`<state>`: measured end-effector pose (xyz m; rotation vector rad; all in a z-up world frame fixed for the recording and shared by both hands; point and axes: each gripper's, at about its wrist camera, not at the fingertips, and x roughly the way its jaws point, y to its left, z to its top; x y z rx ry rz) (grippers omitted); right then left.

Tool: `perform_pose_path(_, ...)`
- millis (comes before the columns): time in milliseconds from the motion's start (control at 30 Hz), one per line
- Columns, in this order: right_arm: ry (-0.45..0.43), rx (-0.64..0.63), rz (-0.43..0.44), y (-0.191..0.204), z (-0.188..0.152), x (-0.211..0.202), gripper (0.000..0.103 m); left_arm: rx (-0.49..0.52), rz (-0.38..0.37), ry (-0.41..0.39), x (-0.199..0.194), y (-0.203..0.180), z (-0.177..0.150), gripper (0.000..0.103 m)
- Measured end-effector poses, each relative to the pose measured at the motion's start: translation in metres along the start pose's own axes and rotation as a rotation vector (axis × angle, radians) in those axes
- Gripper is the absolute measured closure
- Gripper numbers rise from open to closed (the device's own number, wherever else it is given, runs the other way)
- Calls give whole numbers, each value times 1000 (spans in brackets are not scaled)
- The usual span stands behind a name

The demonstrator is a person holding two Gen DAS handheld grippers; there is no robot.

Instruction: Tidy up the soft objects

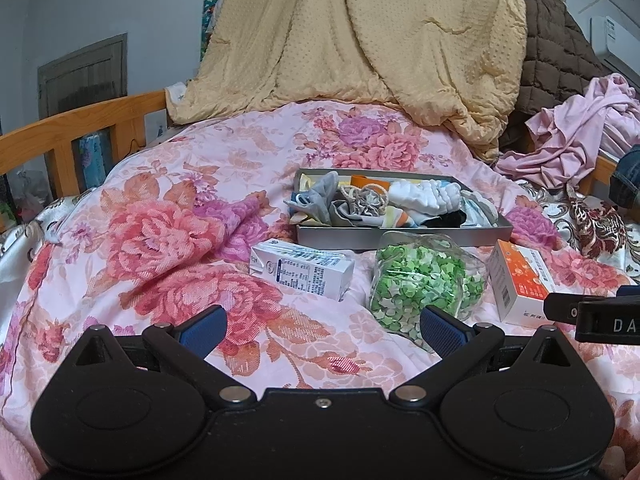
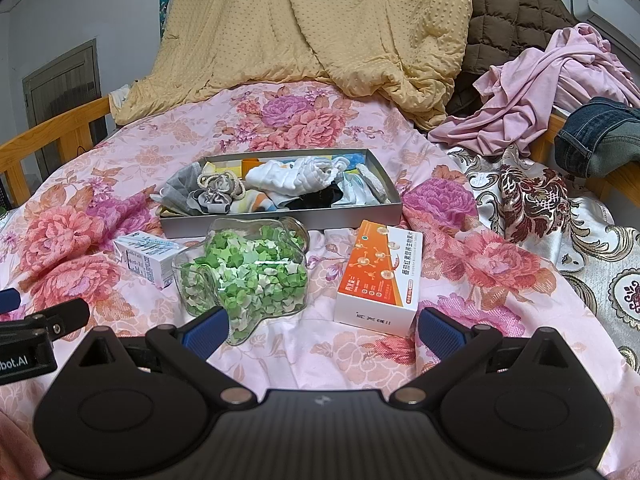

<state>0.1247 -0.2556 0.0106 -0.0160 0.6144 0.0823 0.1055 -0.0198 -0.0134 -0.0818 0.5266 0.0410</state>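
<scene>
Floral bedspread (image 1: 168, 216) carries your grey tray (image 2: 280, 214), heaped with socks (image 2: 296, 178) and cloths, beyond star jar (image 2: 244, 276) and orange box (image 2: 378, 280). Left gripper (image 1: 322, 326), right gripper (image 2: 322, 328): fingers spread wide, holding nothing.

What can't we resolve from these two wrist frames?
- Tray contents: socks and cloths piled; lower layers hidden in both views.
- Blue-white carton: partly behind the jar of green paper stars in the right wrist view; its print is too small in either.
- Orange box: lower corner covered by the right gripper, itself cut by the left wrist view's edge.
- Left gripper: cut off at the right wrist view's edge.
</scene>
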Motion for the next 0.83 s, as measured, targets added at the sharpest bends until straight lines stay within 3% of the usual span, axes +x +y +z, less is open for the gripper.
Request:
perform_pose_path(267,0,0,0,0,0,0,0,-64,-8,29,1,9,2,1)
perform_pose_path(833,1,1,0,-1,0,0,0,-23,-3,6,-3,2,3,1)
